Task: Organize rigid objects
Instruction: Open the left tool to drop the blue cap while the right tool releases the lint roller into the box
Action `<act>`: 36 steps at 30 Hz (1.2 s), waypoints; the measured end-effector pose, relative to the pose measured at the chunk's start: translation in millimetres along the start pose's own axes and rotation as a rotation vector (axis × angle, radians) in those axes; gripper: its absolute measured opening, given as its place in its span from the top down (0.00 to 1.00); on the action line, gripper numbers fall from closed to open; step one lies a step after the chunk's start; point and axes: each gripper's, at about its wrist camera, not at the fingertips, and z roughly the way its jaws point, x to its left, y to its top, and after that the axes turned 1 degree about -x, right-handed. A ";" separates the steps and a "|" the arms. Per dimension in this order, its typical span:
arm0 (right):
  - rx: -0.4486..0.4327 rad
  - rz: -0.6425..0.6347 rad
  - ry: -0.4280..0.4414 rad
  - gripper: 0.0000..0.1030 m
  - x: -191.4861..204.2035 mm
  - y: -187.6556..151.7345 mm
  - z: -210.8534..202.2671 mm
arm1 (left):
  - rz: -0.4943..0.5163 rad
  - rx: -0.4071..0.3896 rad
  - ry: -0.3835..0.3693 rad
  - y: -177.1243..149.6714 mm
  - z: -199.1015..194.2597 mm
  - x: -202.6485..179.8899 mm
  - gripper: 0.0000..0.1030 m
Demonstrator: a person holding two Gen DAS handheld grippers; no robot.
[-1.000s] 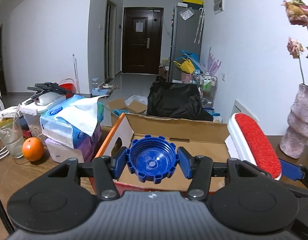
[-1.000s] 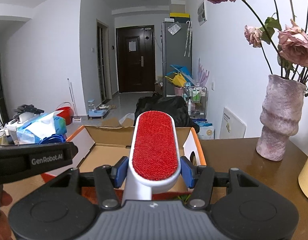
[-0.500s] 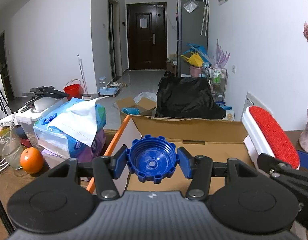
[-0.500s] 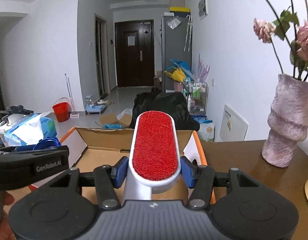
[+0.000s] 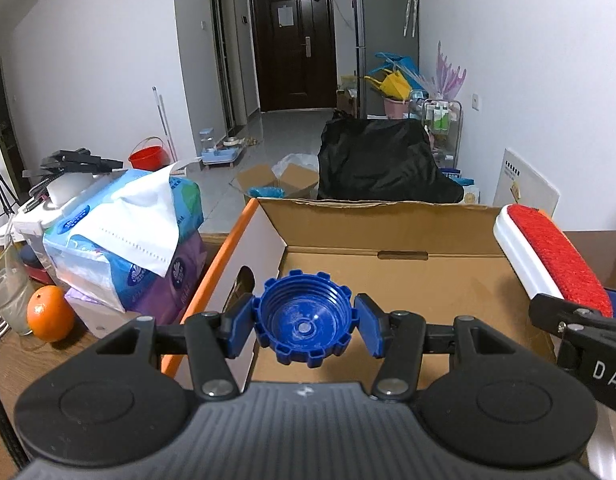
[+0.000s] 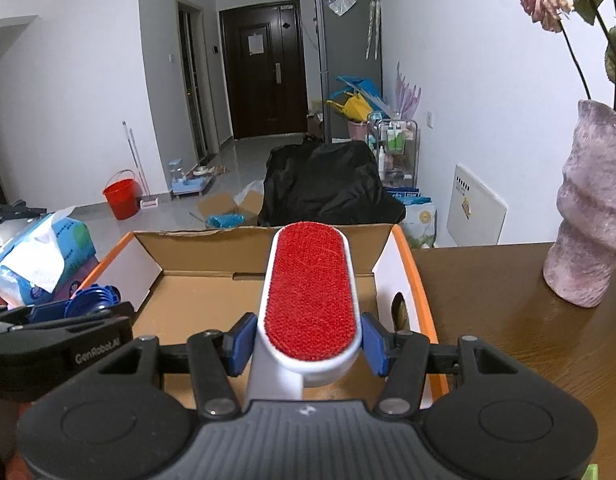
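Observation:
My left gripper [image 5: 304, 322] is shut on a blue ribbed cap [image 5: 304, 316], hollow side toward the camera, above the near left part of an open cardboard box [image 5: 387, 236]. My right gripper [image 6: 308, 346] is shut on a white lint brush with a red pad [image 6: 309, 292], held over the near edge of the same box [image 6: 212, 280]. The brush [image 5: 547, 252] shows at the right in the left wrist view, and the cap [image 6: 90, 300] at the left in the right wrist view. The box floor looks bare.
Tissue packs [image 5: 128, 232], an orange [image 5: 50, 314] and a glass [image 5: 6, 292] stand left of the box on the wooden table. A mauve vase [image 6: 591, 216] with dried roses stands right of it. A black bag [image 5: 379, 164] lies beyond the box.
Both grippers have moved forward over the box with their loads and tipped a little lower; the box now fills more of each view. Grips are unchanged.

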 end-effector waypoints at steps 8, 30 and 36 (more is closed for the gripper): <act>0.017 0.005 -0.009 0.43 -1.9 2.6 2.2 | 0.006 -0.004 0.028 2.3 -0.2 1.5 0.18; -0.051 0.006 -0.031 0.05 -6.3 6.5 -22.1 | -0.007 -0.031 0.064 3.1 -17.2 8.8 0.00; -0.077 -0.014 -0.020 0.00 -2.6 2.3 -33.4 | -0.021 -0.049 0.060 2.5 -27.8 14.5 0.00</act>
